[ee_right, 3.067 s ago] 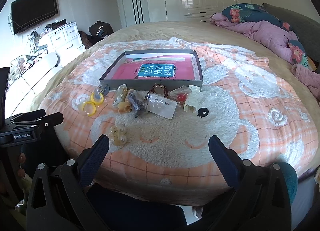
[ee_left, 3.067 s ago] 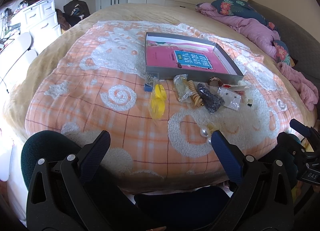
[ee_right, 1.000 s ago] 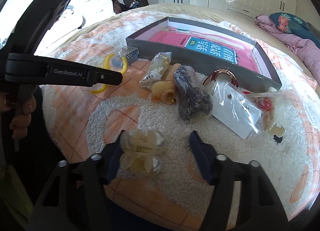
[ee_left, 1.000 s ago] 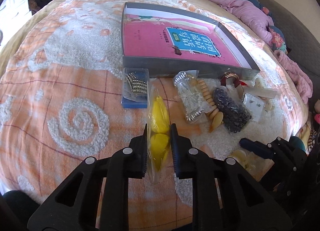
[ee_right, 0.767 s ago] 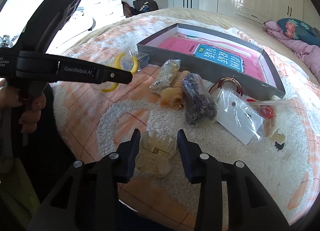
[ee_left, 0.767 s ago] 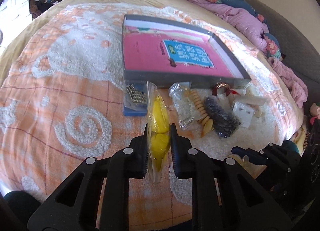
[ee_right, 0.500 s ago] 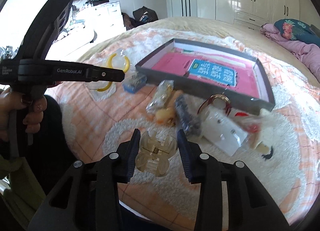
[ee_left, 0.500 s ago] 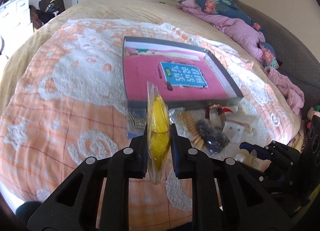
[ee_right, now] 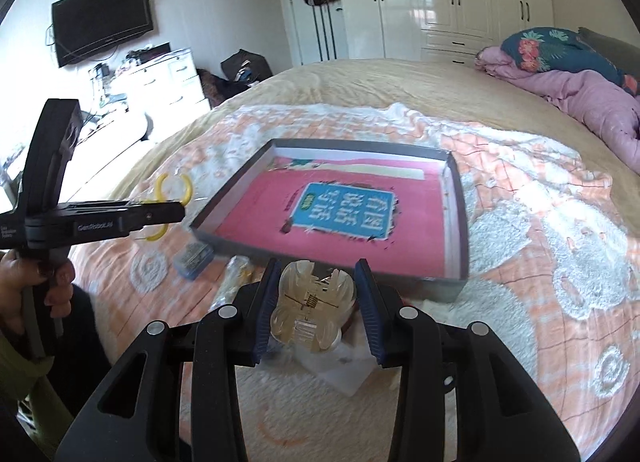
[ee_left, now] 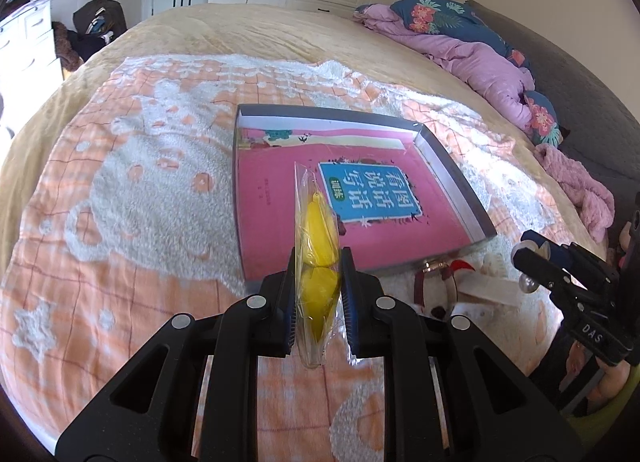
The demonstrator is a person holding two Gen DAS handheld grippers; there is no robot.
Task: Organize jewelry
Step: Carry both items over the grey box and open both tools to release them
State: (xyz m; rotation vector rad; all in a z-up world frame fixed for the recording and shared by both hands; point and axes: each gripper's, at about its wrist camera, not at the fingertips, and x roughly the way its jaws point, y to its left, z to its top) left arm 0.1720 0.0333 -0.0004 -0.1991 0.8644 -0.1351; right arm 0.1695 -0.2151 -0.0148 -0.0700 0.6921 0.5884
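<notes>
My left gripper (ee_left: 317,282) is shut on a clear bag of yellow hoop earrings (ee_left: 316,238) and holds it in the air in front of the grey tray (ee_left: 452,169). The tray holds a pink book (ee_left: 280,201). My right gripper (ee_right: 316,294) is shut on a clear hair claw clip (ee_right: 314,304), lifted above the bed just before the tray's near wall (ee_right: 448,290). In the right wrist view the left gripper (ee_right: 176,213) shows at the left with the yellow hoops (ee_right: 174,187).
Loose jewelry stays on the orange and white blanket (ee_left: 132,221): a small blue box (ee_right: 192,258), a clear packet (ee_right: 236,274), a copper bangle (ee_left: 434,282) and white cards (ee_left: 484,286). Purple bedding (ee_left: 472,53) lies at the far right. A person's hand (ee_right: 36,294) grips the left handle.
The left gripper picked up the yellow hoop bag and rose toward the tray. The right gripper shut on the clear claw clip and lifted it off the blanket toward the tray.
</notes>
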